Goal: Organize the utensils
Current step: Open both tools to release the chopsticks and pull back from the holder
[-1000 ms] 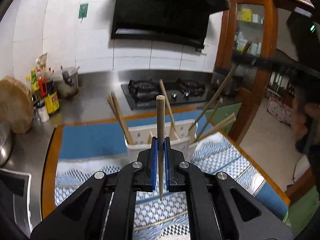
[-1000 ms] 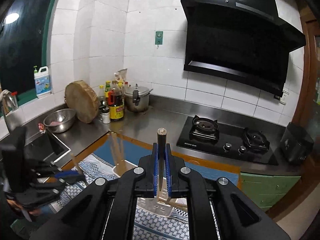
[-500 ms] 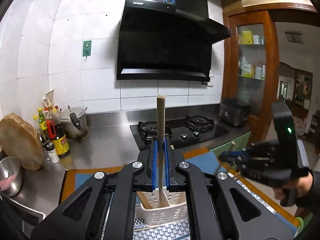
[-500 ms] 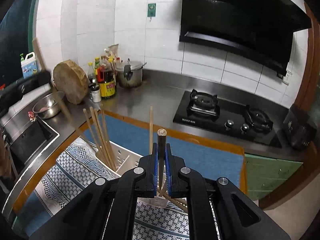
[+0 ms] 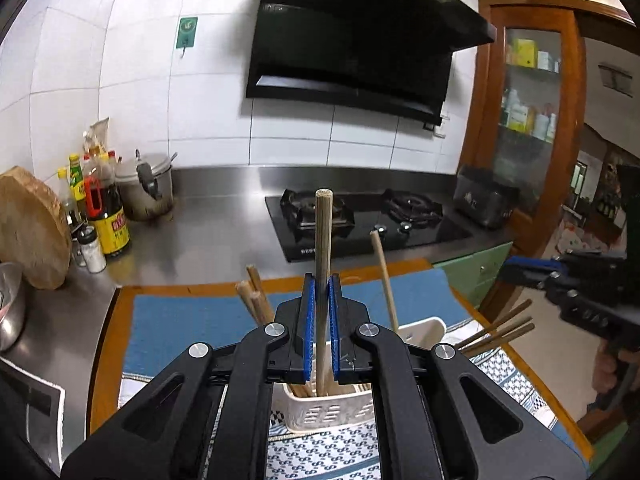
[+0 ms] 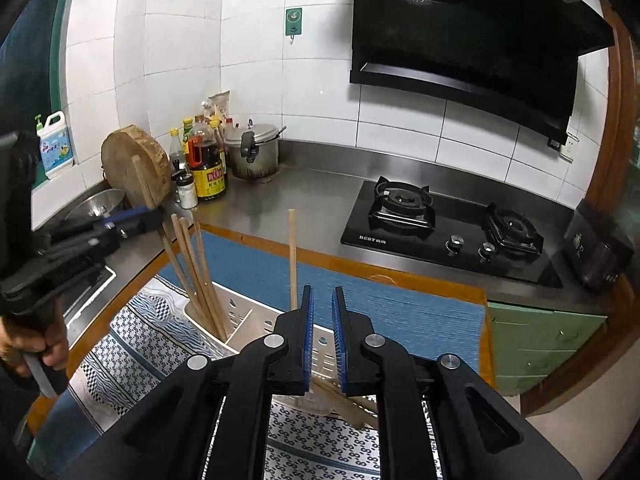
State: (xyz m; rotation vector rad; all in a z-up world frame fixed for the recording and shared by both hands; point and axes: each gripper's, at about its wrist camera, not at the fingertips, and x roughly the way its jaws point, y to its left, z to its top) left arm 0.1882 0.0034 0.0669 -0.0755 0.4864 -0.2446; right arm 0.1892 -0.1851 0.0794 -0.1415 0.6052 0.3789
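Note:
My left gripper (image 5: pixel 322 284) is shut on a wooden chopstick (image 5: pixel 323 248), held upright with its lower end inside the white slotted utensil holder (image 5: pixel 326 410). Several other chopsticks (image 5: pixel 254 300) stand or lean in the holder. My right gripper (image 6: pixel 322 298) is open and empty, right above the holder (image 6: pixel 240 320). Chopsticks (image 6: pixel 196 272) lean in the holder's left compartment, one chopstick (image 6: pixel 292 258) stands upright, and several lie under the jaws. The left gripper (image 6: pixel 100 232) shows at the left of the right wrist view, and the right gripper (image 5: pixel 576 292) shows at the right of the left wrist view.
The holder stands on a patterned cloth (image 6: pixel 132 344) over a blue mat (image 6: pixel 400 308) on a wooden table. Behind are a steel counter, a black gas hob (image 6: pixel 448 228), a pot (image 6: pixel 252 152), sauce bottles (image 6: pixel 206 164), a round chopping block (image 6: pixel 136 168), and a sink at left.
My right gripper has opened and its chopstick is gone from the jaws. My left gripper has come down, its chopstick now dipping into the holder.

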